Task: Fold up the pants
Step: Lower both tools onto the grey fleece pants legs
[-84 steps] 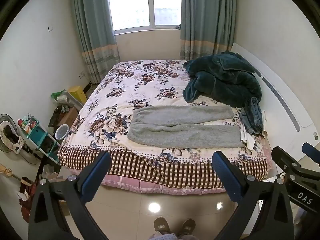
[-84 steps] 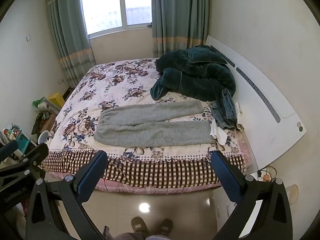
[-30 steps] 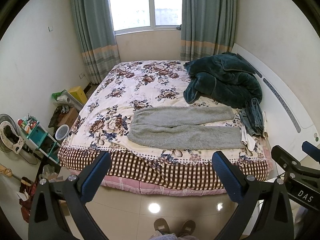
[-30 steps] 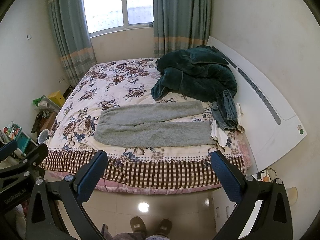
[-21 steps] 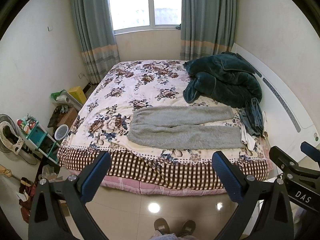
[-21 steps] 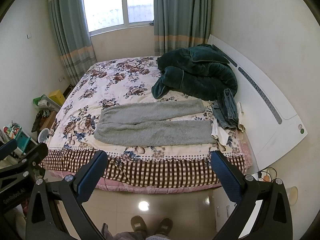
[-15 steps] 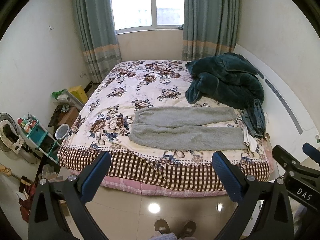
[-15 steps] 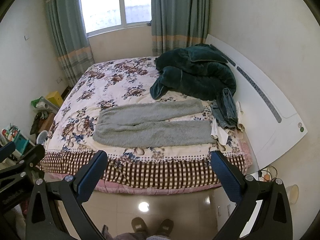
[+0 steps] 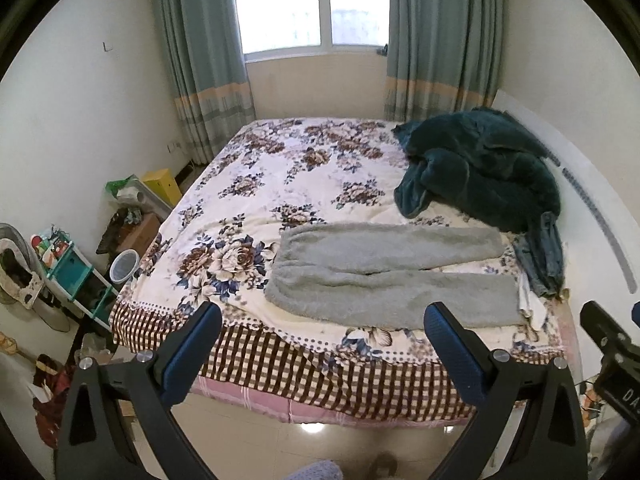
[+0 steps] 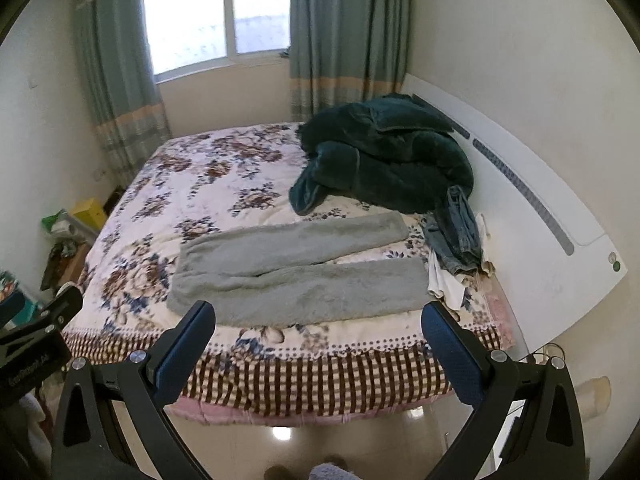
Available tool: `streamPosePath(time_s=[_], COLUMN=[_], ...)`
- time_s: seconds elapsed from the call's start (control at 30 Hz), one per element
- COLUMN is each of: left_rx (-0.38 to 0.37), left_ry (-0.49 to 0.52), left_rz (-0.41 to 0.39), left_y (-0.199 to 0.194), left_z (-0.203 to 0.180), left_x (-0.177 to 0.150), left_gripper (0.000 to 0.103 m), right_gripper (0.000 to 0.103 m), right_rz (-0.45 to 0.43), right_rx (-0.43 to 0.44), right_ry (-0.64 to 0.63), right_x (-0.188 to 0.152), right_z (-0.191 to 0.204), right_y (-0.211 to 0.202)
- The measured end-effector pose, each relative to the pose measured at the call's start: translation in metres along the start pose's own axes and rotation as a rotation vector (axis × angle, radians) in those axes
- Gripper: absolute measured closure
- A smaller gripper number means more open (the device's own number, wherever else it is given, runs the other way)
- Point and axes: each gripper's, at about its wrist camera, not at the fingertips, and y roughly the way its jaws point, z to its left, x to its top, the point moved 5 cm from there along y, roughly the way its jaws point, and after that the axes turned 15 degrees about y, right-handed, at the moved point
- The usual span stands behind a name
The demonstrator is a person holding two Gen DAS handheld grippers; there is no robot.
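Item: grey fleece pants (image 9: 390,276), laid flat and unfolded across the near part of the bed (image 9: 304,356); waistband to the left, both legs running right, slightly splayed. Near leg lies just inside the checked border at the bed's front edge.

Left tool (image 9: 322,330): blue-padded fingers (image 9: 192,354) wide apart, nothing between them, held over the floor short of the bed edge.

Right tool (image 10: 318,328): fingers (image 10: 450,354) likewise spread and empty, short of the bed.

Writing: partial letters "DA" on the right tool's body seen at the left view's right margin; lettering on the other tool's body in the right view is too blurred to read.

Neighbours: dark green blanket (image 9: 480,176) heaped beyond the leg ends; jeans (image 10: 458,232) and white cloth (image 10: 446,284) just beside the cuffs, against the headboard (image 10: 532,216).

Open room: floral sheet bare left of and beyond the waistband.

Change: both views now sit closer to the bed than half a second ago; pants unmoved.
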Motion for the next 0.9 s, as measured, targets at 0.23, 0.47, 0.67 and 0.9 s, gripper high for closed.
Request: streamPosePath(time_s=[0.23, 0.47, 0.67, 0.9], left_rx=[0.034, 0.080, 0.000, -0.097], left_ry=[0.016, -0.031, -0.126, -0.281], left_rz=[0.072, 0.227, 0.505, 0.750], left_y=[0.087, 0.230, 0.420, 0.641], left_z=[-0.012, -0.024, -0.053, -0.087], left_x=[0.050, 0.116, 0.135, 0.134], left_gripper=[0.000, 0.000, 0.000, 0.000], right_gripper=[0.000, 0.000, 0.000, 0.000], right_rz=[0.078, 0.280, 0.474, 0.659], right_rx=[-0.028, -0.014, -0.047, -0.105], right_ry=[0.046, 0.070, 0.166, 0.366], right_x=[0.055, 0.117, 0.150, 0.166], right_z=[0.008, 0.008, -0.006, -0.035], right_y=[0.127, 0.334, 0.552, 0.798])
